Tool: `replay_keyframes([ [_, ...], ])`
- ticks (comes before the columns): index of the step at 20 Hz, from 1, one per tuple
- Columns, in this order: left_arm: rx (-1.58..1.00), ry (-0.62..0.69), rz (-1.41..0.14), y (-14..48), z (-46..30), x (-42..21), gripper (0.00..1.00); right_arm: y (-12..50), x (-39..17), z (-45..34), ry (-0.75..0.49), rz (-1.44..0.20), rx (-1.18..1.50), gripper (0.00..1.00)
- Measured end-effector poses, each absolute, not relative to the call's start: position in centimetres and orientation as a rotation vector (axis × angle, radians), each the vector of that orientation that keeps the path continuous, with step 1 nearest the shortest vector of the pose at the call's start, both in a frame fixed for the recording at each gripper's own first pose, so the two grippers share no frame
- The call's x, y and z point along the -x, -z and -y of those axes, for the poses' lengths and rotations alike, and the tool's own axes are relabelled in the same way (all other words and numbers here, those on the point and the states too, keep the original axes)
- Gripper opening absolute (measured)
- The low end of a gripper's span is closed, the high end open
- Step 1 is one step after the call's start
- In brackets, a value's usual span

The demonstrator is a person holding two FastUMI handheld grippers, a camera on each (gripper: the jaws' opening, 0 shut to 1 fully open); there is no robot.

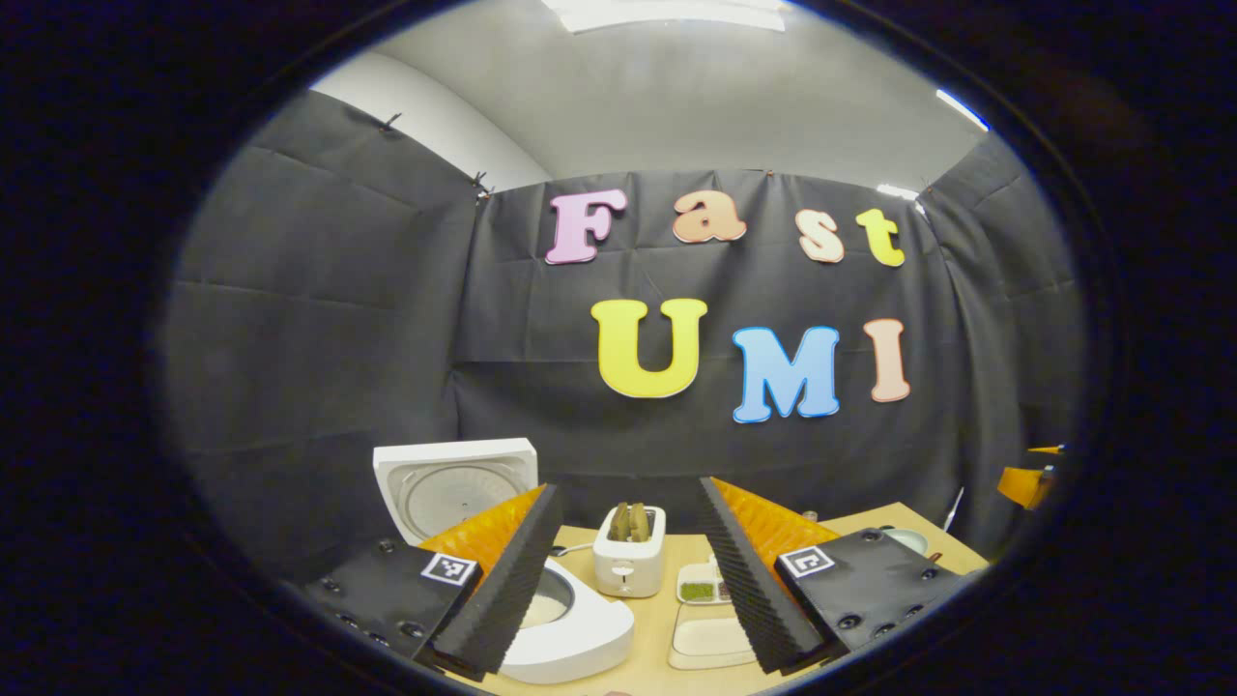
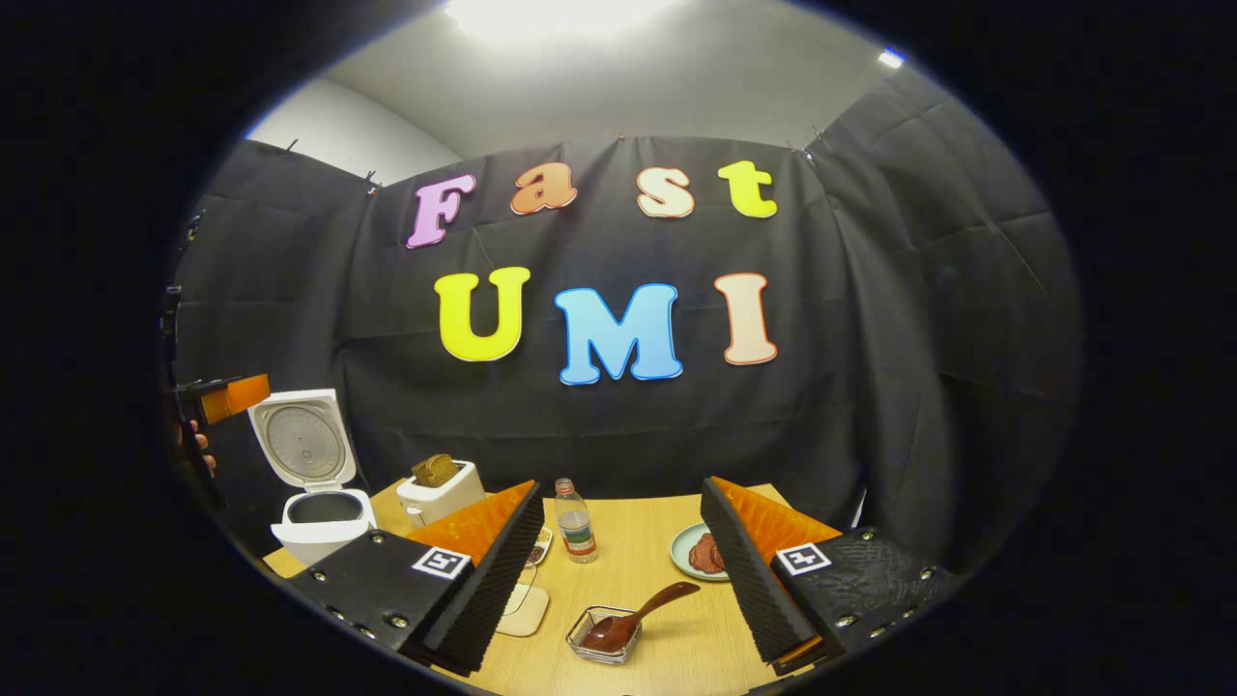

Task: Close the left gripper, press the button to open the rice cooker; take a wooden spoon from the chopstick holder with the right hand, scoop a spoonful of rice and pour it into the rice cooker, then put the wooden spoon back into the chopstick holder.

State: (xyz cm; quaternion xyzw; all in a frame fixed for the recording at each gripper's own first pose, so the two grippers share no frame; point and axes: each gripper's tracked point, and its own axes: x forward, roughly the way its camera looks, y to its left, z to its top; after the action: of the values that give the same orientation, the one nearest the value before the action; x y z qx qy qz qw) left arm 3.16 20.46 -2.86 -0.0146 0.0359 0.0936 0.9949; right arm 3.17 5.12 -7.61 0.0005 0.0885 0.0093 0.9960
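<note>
The brown wooden spoon [image 2: 633, 619] lies with its bowl in a small clear glass dish [image 2: 601, 634] on the pale wooden table [image 2: 628, 527], handle pointing toward 2 o'clock. No chopstick holder can be made out. The white rice cooker [image 2: 319, 517] stands at 9 o'clock with its lid [image 2: 300, 440] raised, so the button step looks complete.

The right gripper [image 2: 618, 565] hangs above the spoon, jaws spread and empty. The left gripper [image 1: 623, 580] is likewise spread, holding nothing, above the cooker.

Recommended: lower the right gripper, align the jaws across the handle's middle, and pinch there, clear of the dish rim. Lift level. Avoid the plastic bottle [image 2: 576, 522] at 12 o'clock.
</note>
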Motion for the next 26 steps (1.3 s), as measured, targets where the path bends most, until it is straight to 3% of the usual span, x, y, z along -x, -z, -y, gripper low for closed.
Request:
replay_keyframes([
  [10, 0.08, -0.089, -0.176, 6.6, -15.6, -2.3, 0.98, 17.5, -6.1, -1.6, 0.055, -0.388, -0.037, 0.99],
  [22, 0.034, -0.18, -0.211, 7.4, -14.6, -2.2, 0.98, 31.7, -10.9, -0.1, 0.117, -0.689, -0.246, 0.99],
  [23, 0.026, -0.213, -0.22, 7.6, -15.2, -1.9, 0.92, 32.3, -11.3, -0.1, 0.122, -0.705, -0.257, 0.94],
  [26, 0.038, -0.257, -0.23, 8.0, -16.2, -1.9, 0.92, 33.3, -12.3, -0.2, 0.104, -0.72, -0.27, 0.76],
])
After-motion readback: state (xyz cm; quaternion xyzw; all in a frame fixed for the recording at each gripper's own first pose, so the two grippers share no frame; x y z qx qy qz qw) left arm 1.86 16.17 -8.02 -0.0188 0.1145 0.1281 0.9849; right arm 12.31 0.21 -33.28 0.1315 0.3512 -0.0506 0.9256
